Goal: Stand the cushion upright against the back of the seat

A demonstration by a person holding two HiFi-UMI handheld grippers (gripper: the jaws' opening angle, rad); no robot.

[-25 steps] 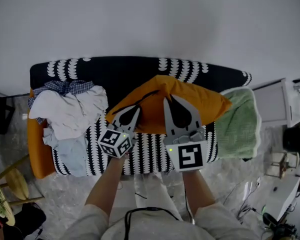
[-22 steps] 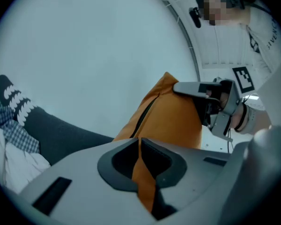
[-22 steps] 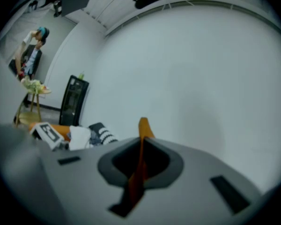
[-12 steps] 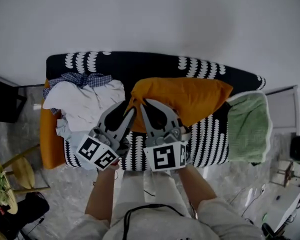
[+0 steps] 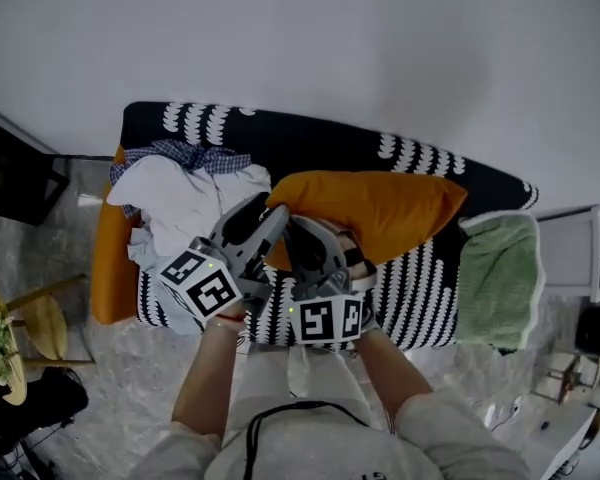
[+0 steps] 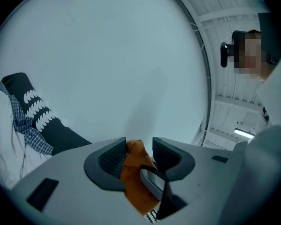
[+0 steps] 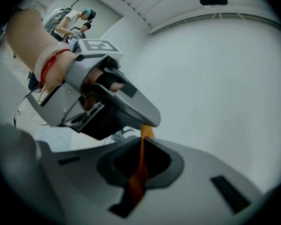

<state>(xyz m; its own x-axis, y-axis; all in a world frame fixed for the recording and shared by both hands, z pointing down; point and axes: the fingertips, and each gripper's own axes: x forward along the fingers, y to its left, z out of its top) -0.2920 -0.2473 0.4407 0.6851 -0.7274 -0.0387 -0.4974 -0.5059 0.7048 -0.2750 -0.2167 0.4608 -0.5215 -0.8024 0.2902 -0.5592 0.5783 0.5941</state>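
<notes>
Now, nearest you, your right gripper is pinched shut on a thin fold of the orange cushion, at the cushion's 9 o'clock corner. Your left gripper sits just beside it at 10 o'clock. Its jaws have just been opening and stand apart, with that same corner between the pads. From there the cushion runs toward 2 o'clock across the sofa seat, its far edge along the backrest; whether it stands upright can't be told. Clothes pile at 9 o'clock, and a green towel lies at 3 o'clock.
</notes>
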